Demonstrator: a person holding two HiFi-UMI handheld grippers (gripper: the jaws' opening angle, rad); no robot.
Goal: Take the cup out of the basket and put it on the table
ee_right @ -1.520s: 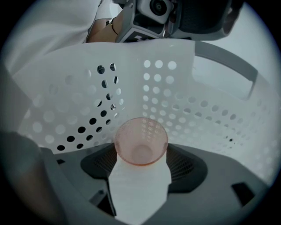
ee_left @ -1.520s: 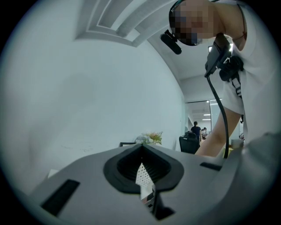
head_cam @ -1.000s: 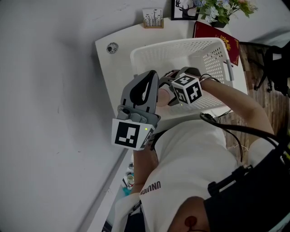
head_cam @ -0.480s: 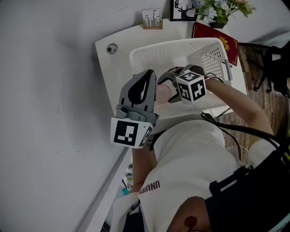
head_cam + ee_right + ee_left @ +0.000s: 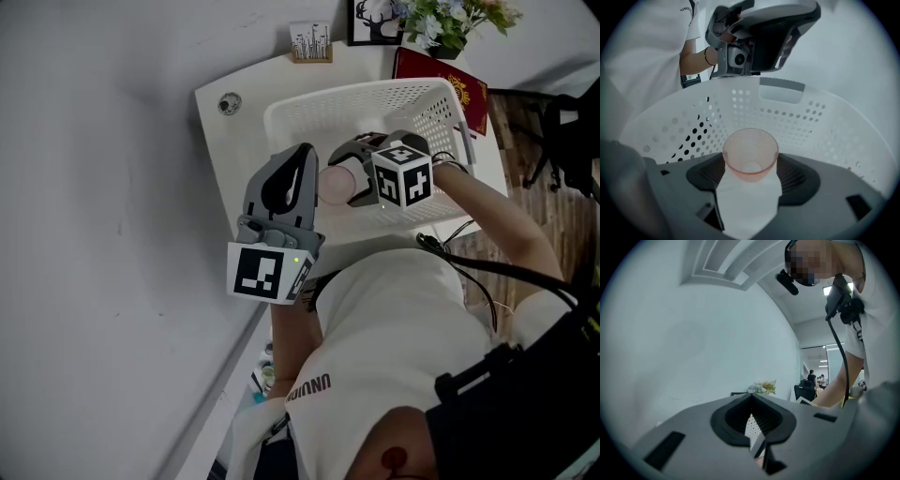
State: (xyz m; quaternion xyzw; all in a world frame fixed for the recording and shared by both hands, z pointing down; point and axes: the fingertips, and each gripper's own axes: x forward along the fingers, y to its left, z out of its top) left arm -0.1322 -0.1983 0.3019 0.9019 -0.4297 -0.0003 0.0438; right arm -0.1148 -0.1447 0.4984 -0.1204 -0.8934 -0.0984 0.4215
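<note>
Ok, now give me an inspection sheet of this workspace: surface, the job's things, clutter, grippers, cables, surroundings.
Surface: white table, with the basket standing on it.
Job's things: white basket; pink cup held sideways within the basket's walls, not yet on the table.
Clutter: red book, flowers, framed picture and small card stand along the far edge.
Grippers: right gripper shut on the cup; left gripper shut with nothing in it, beside the basket.
Cables: black cable running from the right arm across the shirt.
Surroundings: wood floor right of the table.
</note>
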